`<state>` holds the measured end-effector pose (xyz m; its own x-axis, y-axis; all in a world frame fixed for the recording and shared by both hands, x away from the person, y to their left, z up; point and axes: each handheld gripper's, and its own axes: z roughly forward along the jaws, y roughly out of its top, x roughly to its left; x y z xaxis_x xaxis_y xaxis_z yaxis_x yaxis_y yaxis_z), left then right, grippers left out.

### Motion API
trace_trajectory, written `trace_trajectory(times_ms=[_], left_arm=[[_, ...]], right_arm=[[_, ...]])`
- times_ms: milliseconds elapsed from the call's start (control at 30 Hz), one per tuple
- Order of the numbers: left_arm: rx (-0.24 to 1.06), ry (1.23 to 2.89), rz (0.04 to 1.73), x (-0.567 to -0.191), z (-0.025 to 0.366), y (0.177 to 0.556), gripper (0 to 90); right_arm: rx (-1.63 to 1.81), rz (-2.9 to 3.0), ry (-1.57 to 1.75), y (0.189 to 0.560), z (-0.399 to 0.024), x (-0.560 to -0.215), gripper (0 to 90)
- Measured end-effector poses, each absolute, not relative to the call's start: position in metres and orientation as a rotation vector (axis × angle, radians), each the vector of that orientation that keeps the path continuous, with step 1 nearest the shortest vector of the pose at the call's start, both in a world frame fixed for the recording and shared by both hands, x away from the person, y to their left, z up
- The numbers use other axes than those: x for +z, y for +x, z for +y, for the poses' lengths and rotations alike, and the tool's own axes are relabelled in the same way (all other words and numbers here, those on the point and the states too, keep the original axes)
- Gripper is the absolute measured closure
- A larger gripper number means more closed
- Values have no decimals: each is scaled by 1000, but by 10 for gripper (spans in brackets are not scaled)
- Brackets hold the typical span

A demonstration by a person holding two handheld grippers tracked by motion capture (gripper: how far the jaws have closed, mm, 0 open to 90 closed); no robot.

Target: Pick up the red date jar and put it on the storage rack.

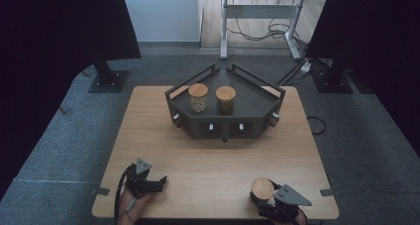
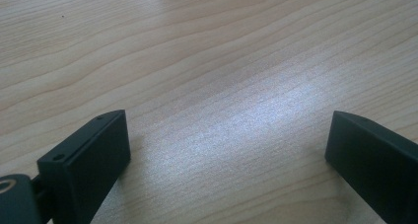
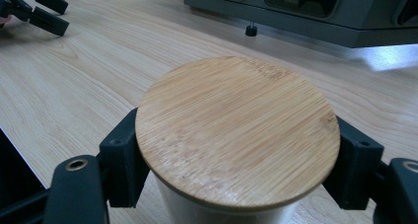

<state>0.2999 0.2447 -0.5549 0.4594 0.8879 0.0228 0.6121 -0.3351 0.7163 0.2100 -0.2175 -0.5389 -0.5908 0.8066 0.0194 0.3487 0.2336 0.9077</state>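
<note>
Right tongs [image 3: 236,160] clamped on jar [image 3: 237,135] below lid; left tongs [image 2: 226,160] wide open, empty. Lift straight, keep upright, clear surface [image 1: 208,160].

A small round glass jar with a flat, pale bamboo lid [image 3: 237,130] stands upright at the near right corner of the light wooden worktop [image 1: 213,160], close to its front edge and well apart from the dark tray farther back. The lid is a plain disc with fine straight grain, seated level on the mouth and slightly wider than the body. Below its rim a short stretch of pale, cloudy wall shows; the contents cannot be told. The right claw [image 3: 236,160] clasps the jar just under the lid, one black pad pressed on each side.
</note>
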Motion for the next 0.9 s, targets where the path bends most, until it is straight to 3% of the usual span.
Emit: trace_trajectory(times_ms=[900], left_arm=[[553, 2068, 1245, -555, 245, 300, 30]], right_arm=[[1337, 2025, 1081, 210, -221, -533, 249]])
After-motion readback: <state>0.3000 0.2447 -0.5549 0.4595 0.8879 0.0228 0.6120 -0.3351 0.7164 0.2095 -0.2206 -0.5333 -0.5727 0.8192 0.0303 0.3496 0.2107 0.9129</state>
